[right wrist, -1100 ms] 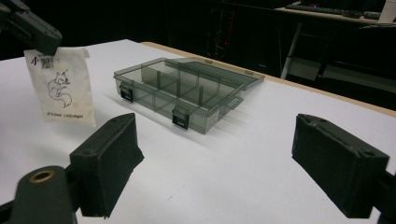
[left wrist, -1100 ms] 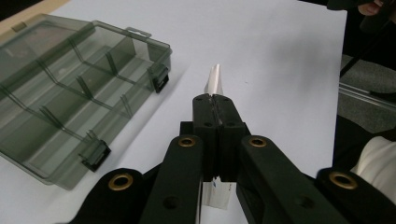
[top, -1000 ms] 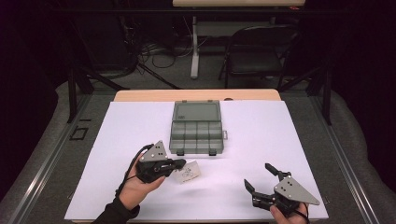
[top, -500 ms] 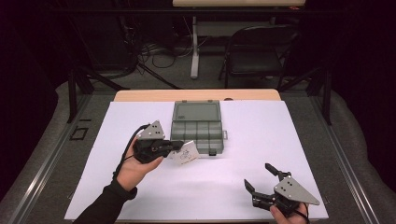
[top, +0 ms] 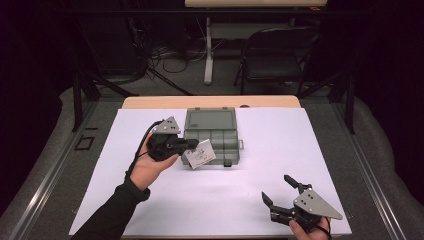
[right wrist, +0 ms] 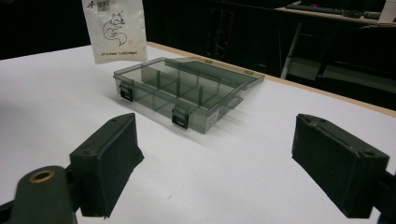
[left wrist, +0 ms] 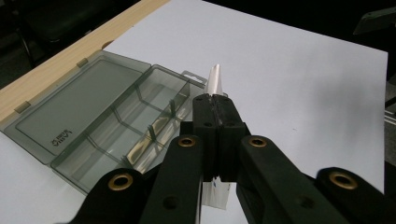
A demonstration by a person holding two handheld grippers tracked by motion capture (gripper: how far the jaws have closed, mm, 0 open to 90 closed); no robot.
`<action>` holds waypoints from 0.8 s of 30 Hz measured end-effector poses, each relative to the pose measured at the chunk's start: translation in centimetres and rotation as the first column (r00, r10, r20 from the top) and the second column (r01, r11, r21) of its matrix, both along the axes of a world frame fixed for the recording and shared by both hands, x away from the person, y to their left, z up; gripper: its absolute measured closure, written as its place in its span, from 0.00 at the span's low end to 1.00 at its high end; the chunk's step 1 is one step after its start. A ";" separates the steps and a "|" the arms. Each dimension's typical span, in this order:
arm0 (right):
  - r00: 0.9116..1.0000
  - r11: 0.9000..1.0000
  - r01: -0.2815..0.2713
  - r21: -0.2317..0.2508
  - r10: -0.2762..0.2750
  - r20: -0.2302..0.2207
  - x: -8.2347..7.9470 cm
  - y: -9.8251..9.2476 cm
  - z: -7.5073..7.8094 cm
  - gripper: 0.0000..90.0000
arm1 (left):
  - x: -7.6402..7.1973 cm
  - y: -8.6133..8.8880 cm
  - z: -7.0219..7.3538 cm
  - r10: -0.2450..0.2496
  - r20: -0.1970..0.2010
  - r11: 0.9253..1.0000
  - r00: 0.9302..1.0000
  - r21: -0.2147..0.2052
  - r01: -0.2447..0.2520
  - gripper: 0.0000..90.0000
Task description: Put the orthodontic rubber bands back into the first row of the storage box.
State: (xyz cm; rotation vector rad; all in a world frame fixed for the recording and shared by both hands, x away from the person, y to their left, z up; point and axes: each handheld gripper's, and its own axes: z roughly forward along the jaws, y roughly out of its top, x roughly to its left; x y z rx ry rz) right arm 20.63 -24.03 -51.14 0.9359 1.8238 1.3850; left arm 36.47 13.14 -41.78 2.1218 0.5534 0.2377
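Moved: left gripper (top: 192, 146) clamped on packet (top: 201, 154), now over box (top: 215, 137) | right gripper (top: 281, 192) apart, idle | next: release into compartment

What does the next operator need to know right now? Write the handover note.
Left tool: shut on the small white packet, held in the air at the open grey compartment box.
Right tool: open, empty, near the table's front right.
Done: packet picked up, box lid open.
Left: probably place the packet in a compartment, release, close the lid.
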 end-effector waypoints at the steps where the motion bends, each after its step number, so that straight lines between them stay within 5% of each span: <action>1: 1.000 1.000 0.000 0.000 0.000 0.000 0.0 0.0 0.0 0.16 | 0.2 -0.1 0.1 0.002 0.002 1.000 1.000 0.003 -0.002 1.00; 24: 1.000 1.000 -0.004 -0.002 0.004 -0.003 0.0 -0.1 0.0 0.16 | 4.7 -1.8 1.8 0.044 0.026 0.998 0.999 0.034 -0.045 1.00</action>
